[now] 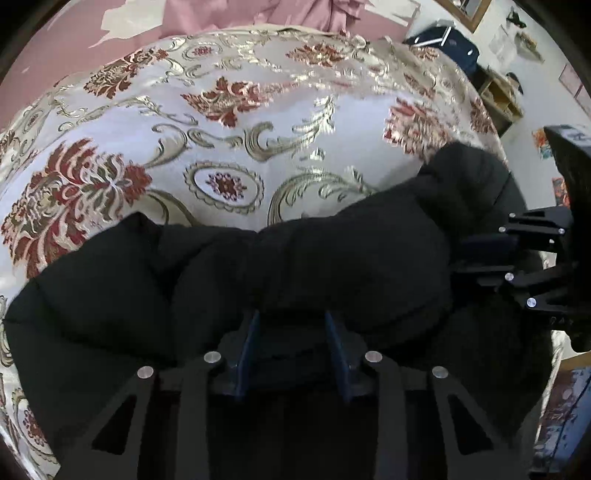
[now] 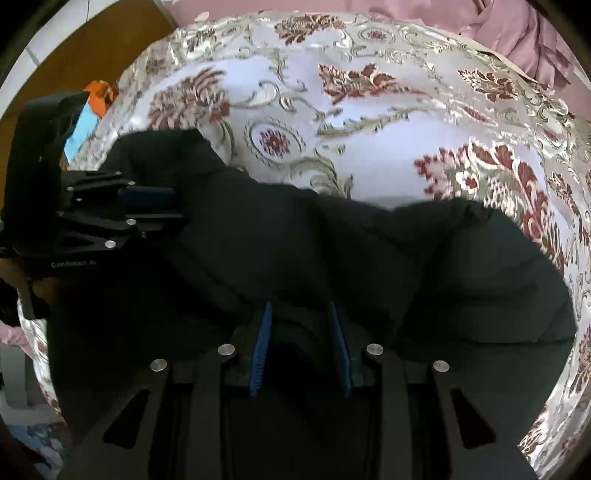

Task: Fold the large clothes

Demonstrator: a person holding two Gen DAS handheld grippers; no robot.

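A large black padded garment (image 1: 258, 280) lies bunched across the near part of a bed with a floral brocade cover (image 1: 229, 122); it also fills the right wrist view (image 2: 332, 258). My left gripper (image 1: 291, 317) has its blue pads (image 1: 248, 347) apart, with black fabric lying between them. My right gripper (image 2: 301, 310) also has its blue pads (image 2: 261, 347) apart, with fabric between them. Each gripper shows in the other's view, the right one (image 1: 480, 254) and the left one (image 2: 159, 206), both at the garment's edge.
The bed cover (image 2: 369, 110) stretches beyond the garment. Pink bedding (image 1: 258, 14) lies at the far end. A wooden shelf (image 1: 498, 96) and a dark case (image 1: 443, 40) stand by a white wall on the right. Orange and blue items (image 2: 96, 99) sit off the bed's left edge.
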